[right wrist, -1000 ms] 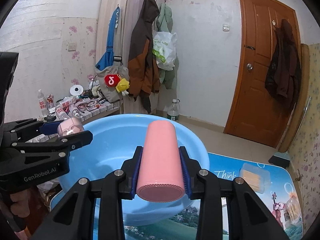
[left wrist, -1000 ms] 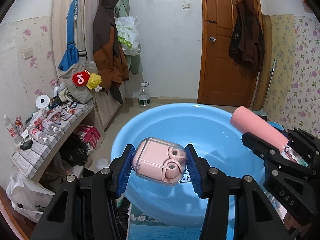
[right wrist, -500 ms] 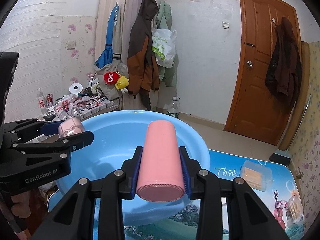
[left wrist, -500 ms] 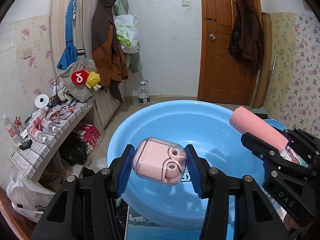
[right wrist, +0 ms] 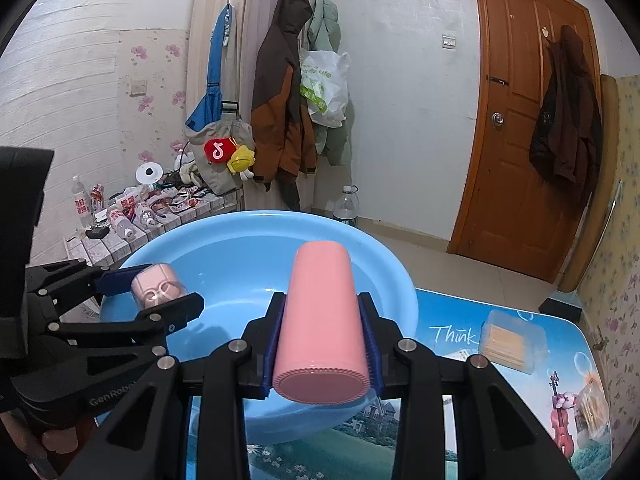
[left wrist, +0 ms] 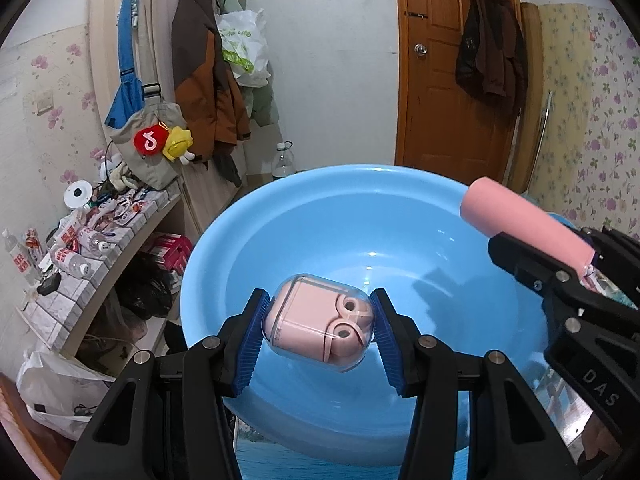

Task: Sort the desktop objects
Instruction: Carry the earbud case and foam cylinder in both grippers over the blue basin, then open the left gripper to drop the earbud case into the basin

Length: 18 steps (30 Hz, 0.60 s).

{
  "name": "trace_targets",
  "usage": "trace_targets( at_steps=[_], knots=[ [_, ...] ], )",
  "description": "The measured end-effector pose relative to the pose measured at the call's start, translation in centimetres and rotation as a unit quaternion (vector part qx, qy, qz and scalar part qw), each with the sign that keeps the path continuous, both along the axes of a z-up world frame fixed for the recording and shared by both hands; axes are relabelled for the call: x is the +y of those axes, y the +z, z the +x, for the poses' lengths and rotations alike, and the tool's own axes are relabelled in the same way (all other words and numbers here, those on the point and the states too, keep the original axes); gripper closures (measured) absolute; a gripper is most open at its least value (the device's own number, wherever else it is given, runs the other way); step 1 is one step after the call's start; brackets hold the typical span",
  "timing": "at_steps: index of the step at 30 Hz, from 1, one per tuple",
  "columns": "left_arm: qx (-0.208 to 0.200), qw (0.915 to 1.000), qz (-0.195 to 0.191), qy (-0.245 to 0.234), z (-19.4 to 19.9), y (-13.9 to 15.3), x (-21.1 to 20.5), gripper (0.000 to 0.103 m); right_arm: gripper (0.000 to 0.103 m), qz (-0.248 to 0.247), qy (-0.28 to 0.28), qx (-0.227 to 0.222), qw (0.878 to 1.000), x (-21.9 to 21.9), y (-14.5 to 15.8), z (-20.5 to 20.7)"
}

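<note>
Earbud case (left wrist: pixel 318 322), pink inside a clear shell, clamped between the blue pads of the left gripper (left wrist: pixel 318 330) and held in the air over the basin (left wrist: pixel 280 216); jaws part-way open, set to the case's width. Cylinder (right wrist: pixel 320 322), pink with a ribbed end cap, clamped lengthwise by the right gripper (right wrist: pixel 320 350), jaws narrow around it, held above the basin's near rim, its far end over the bowl.

Risks, as judged: the shell is smooth and rounded, so a loosened or tilted grip could let the case slip, drop hard and bounce or spring open. The cylinder is held only at its sides near the cap; a downward tilt could let it slide out forwards. The two grippers sit near each other over one bowl, so lowering both together could make them collide.

Containers: the basin shows bare blue floor, with no object lying in the visible part. On the mat (right wrist: pixel 500 320) right of it stands a clear box (right wrist: pixel 510 340) filled with pale sticks, probably toothpicks.
</note>
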<state>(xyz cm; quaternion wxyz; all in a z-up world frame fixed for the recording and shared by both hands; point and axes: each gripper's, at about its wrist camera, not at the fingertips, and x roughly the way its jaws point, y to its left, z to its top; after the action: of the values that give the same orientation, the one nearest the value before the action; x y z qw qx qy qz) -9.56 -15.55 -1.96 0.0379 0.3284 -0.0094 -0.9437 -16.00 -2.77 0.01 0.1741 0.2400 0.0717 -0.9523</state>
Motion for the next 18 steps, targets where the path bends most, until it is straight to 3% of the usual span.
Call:
trace_targets(
  at_steps=[10, 14, 18],
  knots=[
    [-0.005, 0.9999, -0.011, -0.008, 0.0, -0.2, 0.7, 0.051, 0.067, 0.000, -0.003, -0.004, 1.000, 0.1, -0.1, 0.0],
    [0.008, 0.9997, -0.022, -0.008, 0.3, 0.5, 0.9, 0.036, 0.067, -0.001, -0.003, -0.004, 1.000, 0.1, -0.1, 0.1],
    [0.016, 0.9993, -0.033, -0.006, 0.6, 1.1, 1.1, 0.030, 0.067, 0.001, -0.003, -0.007, 1.000, 0.2, -0.1, 0.3]
  ],
)
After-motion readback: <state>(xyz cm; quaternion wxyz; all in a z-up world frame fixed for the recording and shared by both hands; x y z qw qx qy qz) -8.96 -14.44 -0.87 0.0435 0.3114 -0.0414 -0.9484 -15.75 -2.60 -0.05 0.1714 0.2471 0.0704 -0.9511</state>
